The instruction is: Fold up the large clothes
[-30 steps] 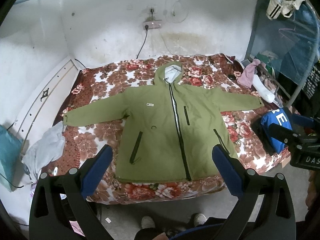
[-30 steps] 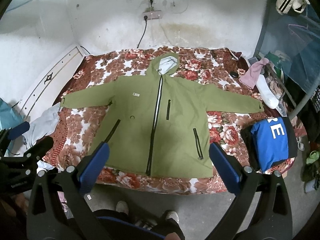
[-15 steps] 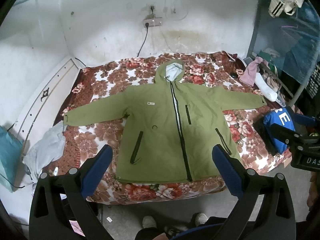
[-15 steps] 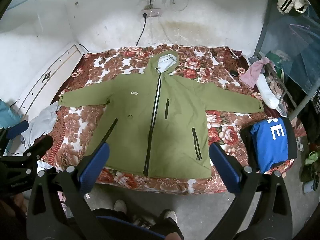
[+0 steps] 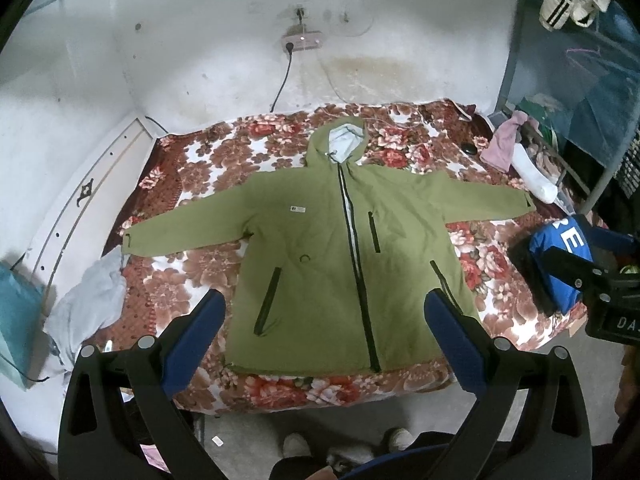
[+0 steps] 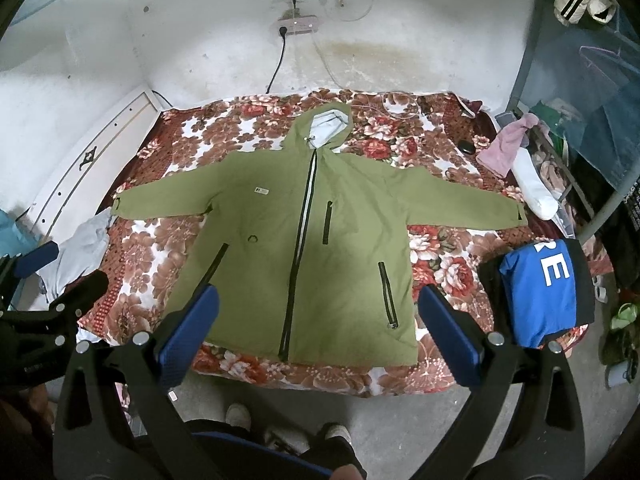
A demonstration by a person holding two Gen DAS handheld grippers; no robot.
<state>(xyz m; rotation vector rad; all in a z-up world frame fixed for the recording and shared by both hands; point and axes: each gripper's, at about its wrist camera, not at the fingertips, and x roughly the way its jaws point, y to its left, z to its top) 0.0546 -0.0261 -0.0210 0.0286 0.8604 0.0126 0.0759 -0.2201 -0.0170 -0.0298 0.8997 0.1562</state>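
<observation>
Green jacket point(image 5: 332, 256) flat on bed point(image 5: 224, 160), sleeves out, zipped. L gripper point(image 5: 322, 322) & R gripper point(image 6: 318, 318) above near edge, jaws wide, empty.

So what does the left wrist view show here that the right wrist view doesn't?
Only the left wrist view shows the right gripper from outside, at its right edge, partly covering the blue garment with white letters.

Only the right wrist view shows the left gripper from outside, at its left edge, and that blue garment unobstructed, plus items on the floor at far right.

Both show the green hooded jacket spread flat, zipped, sleeves out, on the floral bedspread, and both grippers open, holding nothing.
</observation>
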